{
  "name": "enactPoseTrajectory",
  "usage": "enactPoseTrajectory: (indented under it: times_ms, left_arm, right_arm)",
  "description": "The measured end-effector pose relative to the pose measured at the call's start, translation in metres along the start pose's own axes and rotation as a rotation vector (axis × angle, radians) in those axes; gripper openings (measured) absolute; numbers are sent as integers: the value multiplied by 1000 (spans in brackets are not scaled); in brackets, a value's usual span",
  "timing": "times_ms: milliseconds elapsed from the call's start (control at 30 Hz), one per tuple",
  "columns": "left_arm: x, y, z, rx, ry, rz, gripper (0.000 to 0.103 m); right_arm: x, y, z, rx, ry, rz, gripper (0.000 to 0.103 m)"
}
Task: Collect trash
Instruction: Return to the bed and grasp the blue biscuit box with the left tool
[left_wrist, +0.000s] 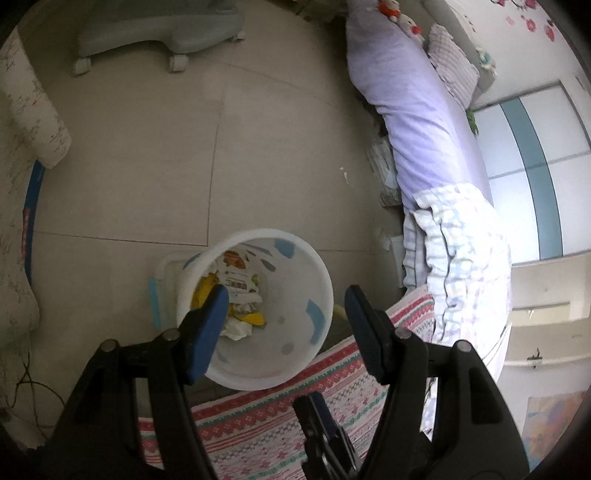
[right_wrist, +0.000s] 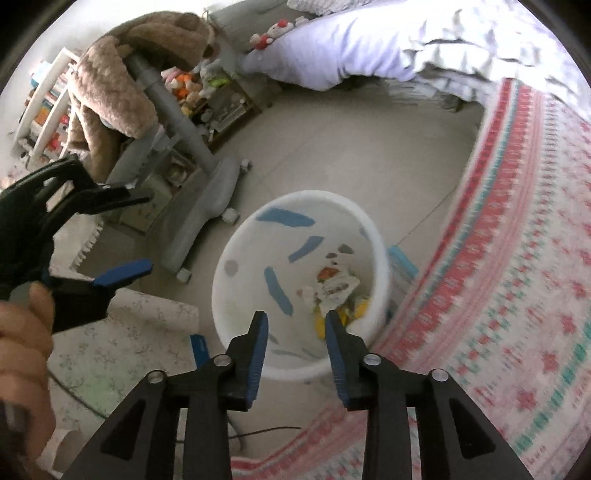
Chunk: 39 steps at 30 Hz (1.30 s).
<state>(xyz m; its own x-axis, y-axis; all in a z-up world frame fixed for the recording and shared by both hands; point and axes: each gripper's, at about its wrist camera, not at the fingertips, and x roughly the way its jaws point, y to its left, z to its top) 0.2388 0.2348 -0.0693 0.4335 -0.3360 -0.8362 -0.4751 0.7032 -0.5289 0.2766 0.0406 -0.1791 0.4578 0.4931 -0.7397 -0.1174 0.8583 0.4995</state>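
Both the left hand-held gripper (left_wrist: 286, 299) and the right hand-held gripper (right_wrist: 296, 319) hover wide and empty above the white waste bin (left_wrist: 314, 280) on the floor, whose crumpled wrappers (left_wrist: 238, 282) look light, soft, best pinched at a fold.

No text is legible; the print on the wrapper (left_wrist: 236, 282) in the white bin (left_wrist: 314, 284) is too blurred.

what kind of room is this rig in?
Most likely a child's bedroom. A bed with lavender bedding and plush toys runs along one side, a shelf of books stands by the wall, and a white wastebasket holding wrappers sits on the tiled floor.
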Motion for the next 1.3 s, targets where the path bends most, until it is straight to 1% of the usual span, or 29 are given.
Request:
enactPoseTrajectory:
  times_ms: [100, 167, 300, 367, 433, 500, 567, 600, 633, 667, 700, 767, 867, 933, 967, 1033, 1133, 1200, 1300]
  left_arm:
    - [0, -12, -8, 41, -8, 4, 66]
    - [-1, -26, -17, 96, -13, -1, 66]
    - [1, -51, -36, 204, -15, -7, 66]
    - [3, -66, -52, 275, -3, -15, 66]
    - [6, -86, -74, 370, 11, -20, 66]
    - [10, -104, -95, 457, 35, -40, 66]
    - [14, -125, -123, 557, 64, -60, 66]
    - [15, -132, -135, 597, 74, -70, 66]
    - [16, -139, -146, 636, 87, -84, 66]
    - [17, -147, -159, 679, 104, -102, 66]
    - [19, -157, -178, 740, 127, -123, 67]
    - [21, -170, -205, 828, 133, -132, 69]
    - [23, -189, -256, 999, 120, -128, 77]
    - [28, -199, -297, 1114, 134, -137, 77]
    - [31, -201, -313, 1156, 147, -141, 77]
    - [39, -205, -350, 1246, 180, -144, 78]
    - [52, -208, -394, 1340, 241, -157, 78]
    - [59, -211, -419, 1387, 260, -159, 78]
    - [68, -214, -448, 1448, 272, -169, 78]
  right_arm:
    - [-29, -10, -9, 3, -32, -8, 39]
    - [-48, -15, -14, 5, -55, -18, 40]
    - [-104, -33, -28, 28, -105, -37, 41]
    - [-142, -46, -37, 39, -144, -54, 43]
    - [-180, -63, -48, 56, -181, -79, 46]
    - [-213, -81, -58, 87, -214, -112, 47]
    - [-253, -107, -70, 134, -264, -160, 49]
    - [-267, -118, -75, 157, -287, -183, 51]
    - [-288, -136, -84, 199, -321, -214, 55]
    - [-307, -153, -93, 243, -354, -238, 56]
    - [-326, -171, -102, 288, -388, -257, 58]
    - [-353, -205, -122, 383, -444, -293, 60]
    - [-375, -254, -151, 557, -480, -314, 60]
    - [-382, -275, -164, 640, -483, -328, 60]
    - [-384, -283, -167, 666, -482, -334, 60]
    - [-387, -292, -171, 693, -487, -336, 60]
    - [-386, -299, -176, 704, -480, -329, 60]
    - [-386, -302, -179, 714, -476, -320, 60]
    - [-389, -314, -189, 747, -492, -285, 60]
